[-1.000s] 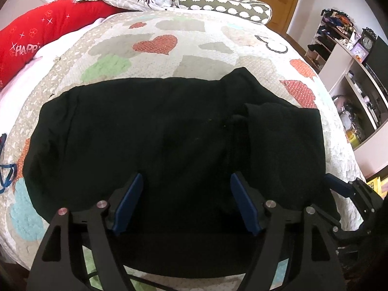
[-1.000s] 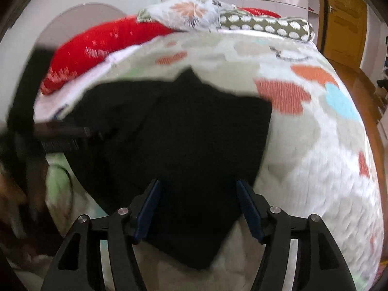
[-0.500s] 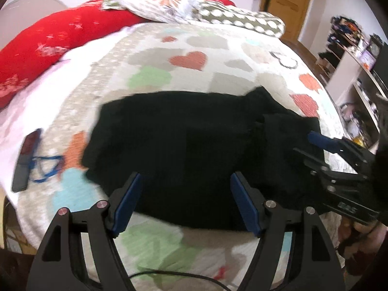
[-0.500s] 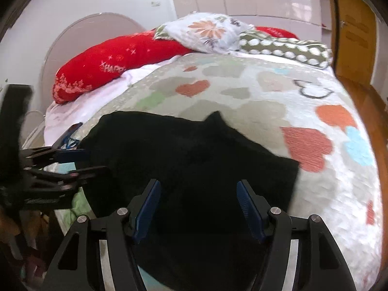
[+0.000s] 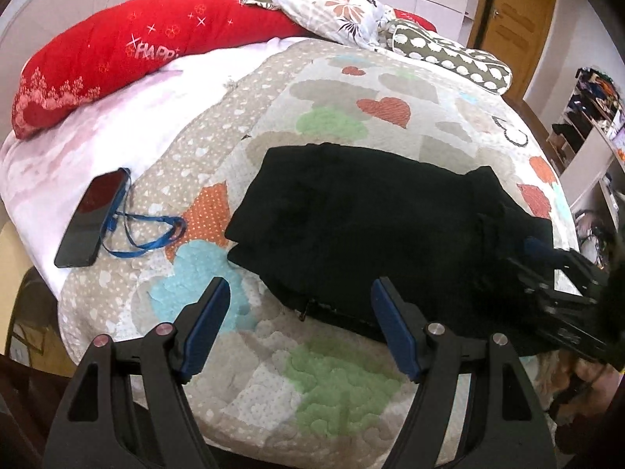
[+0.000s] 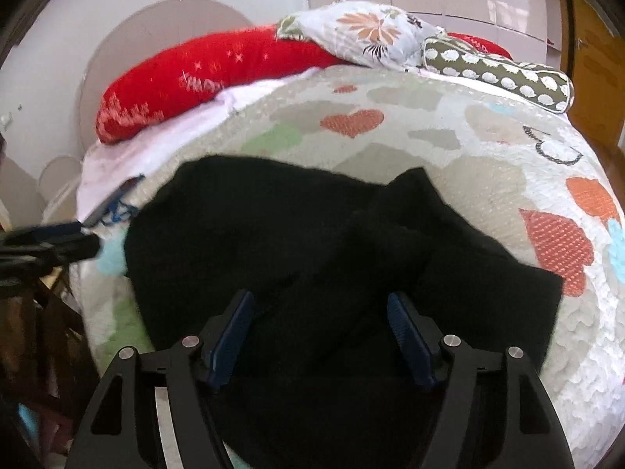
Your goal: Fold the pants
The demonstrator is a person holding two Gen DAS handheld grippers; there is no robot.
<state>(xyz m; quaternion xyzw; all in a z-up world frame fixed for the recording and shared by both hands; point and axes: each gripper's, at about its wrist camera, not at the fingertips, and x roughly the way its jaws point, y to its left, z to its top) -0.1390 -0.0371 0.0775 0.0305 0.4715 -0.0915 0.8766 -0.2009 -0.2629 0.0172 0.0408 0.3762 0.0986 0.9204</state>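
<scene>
The black pants (image 5: 375, 230) lie folded in a bundle on the patterned quilt (image 5: 336, 125) near the bed's front edge; they also fill the right wrist view (image 6: 312, 258). My left gripper (image 5: 300, 308) is open and empty, hovering over the quilt just in front of the bundle's near left corner. My right gripper (image 6: 320, 324) is open and empty, above the near part of the pants. The right gripper also shows at the right edge of the left wrist view (image 5: 562, 281), over the bundle's right end.
A dark phone (image 5: 91, 219) with a blue lanyard (image 5: 144, 230) lies on the quilt's left side. A red bolster (image 5: 129, 51), a floral pillow (image 5: 328, 4) and a spotted bolster (image 5: 449, 58) line the head of the bed. Shelves (image 5: 593, 125) stand at the right.
Both grippers have pulled back and up from the pants, still open. The left view has swung left, so the phone and more quilt now show. The pants have not moved.
</scene>
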